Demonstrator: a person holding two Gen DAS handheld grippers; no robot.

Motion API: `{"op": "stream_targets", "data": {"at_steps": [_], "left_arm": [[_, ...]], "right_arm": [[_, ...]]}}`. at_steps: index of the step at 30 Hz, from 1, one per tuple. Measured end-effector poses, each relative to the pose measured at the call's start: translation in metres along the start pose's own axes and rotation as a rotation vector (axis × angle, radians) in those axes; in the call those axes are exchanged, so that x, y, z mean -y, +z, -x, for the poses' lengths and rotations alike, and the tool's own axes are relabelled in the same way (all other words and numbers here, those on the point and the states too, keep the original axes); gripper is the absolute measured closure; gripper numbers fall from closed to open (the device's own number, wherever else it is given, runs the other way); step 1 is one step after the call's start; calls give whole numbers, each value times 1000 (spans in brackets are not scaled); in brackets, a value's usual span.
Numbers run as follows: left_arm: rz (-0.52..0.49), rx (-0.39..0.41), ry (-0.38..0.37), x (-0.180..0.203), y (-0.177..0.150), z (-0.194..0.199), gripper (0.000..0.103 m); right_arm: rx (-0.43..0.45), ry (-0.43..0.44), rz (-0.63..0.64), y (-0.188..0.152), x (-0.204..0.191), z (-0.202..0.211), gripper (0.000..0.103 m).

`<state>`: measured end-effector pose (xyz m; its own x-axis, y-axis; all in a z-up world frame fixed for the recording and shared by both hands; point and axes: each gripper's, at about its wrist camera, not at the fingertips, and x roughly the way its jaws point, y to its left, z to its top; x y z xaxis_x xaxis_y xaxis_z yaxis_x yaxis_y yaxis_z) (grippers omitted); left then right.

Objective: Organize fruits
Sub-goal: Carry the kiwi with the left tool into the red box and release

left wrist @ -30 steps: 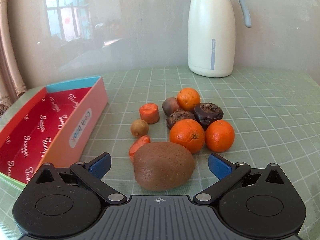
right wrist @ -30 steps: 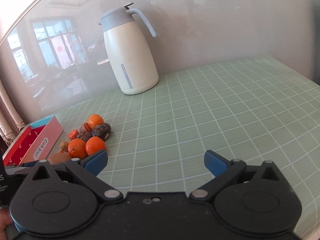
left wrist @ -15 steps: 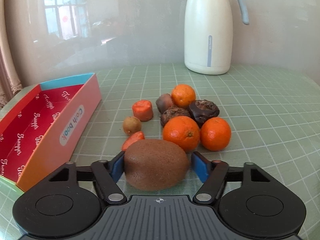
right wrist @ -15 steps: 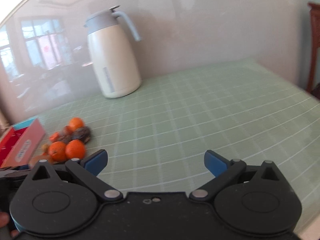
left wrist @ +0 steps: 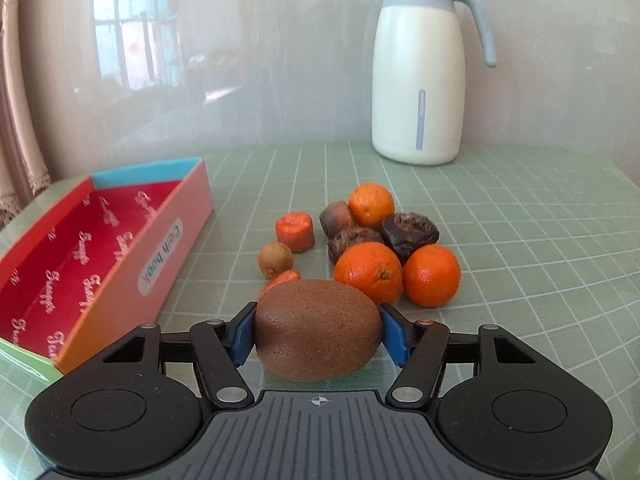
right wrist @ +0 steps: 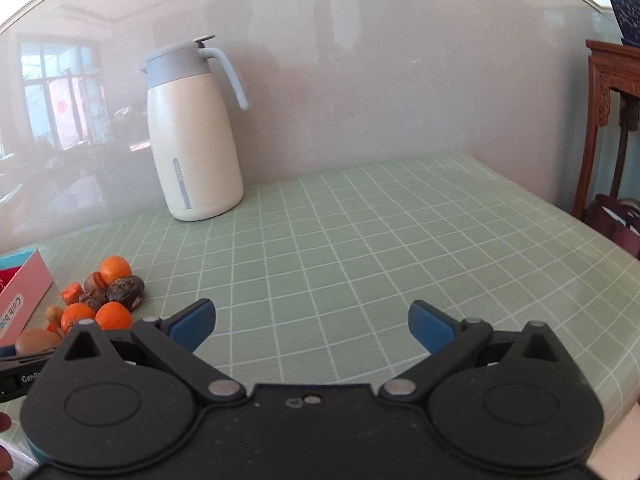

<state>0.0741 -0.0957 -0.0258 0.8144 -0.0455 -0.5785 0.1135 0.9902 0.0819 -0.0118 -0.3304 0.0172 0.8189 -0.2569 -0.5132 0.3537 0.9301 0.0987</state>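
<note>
Closing jaws now pinch the kiwi (left wrist: 317, 330); only right view shows chair (right wrist: 612, 120).

- right gripper (right wrist: 312, 320) jaws wide apart, nothing between, over green checked desk (right wrist: 400, 240)
- white jug (right wrist: 196, 136) far left
- fruit pile (right wrist: 104, 296) near left, beside pink box (right wrist: 22, 292)

Bare tablecloth (right wrist: 360, 240) right of fruit pile (right wrist: 104, 296)
</note>
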Motion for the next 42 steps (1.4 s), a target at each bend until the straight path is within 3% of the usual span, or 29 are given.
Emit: {"op": "stream_targets", "data": {"at_steps": [8, 14, 23, 29, 31, 42], "left_arm": [[30, 119, 46, -26, 9, 28, 40], [111, 180, 155, -71, 14, 46, 40], [258, 84, 306, -147, 11, 29, 40], [288, 5, 343, -173, 11, 5, 40], [318, -31, 341, -179, 8, -1, 40], [317, -43, 361, -173, 9, -1, 40]], "right_arm": [[9, 31, 2, 0, -14, 0, 0], [5, 58, 28, -2, -36, -2, 0], [-13, 133, 77, -7, -77, -2, 0], [-22, 157, 87, -9, -89, -3, 0], [-24, 159, 87, -10, -90, -4, 0], [-38, 173, 93, -11, -95, -6, 0]]}}
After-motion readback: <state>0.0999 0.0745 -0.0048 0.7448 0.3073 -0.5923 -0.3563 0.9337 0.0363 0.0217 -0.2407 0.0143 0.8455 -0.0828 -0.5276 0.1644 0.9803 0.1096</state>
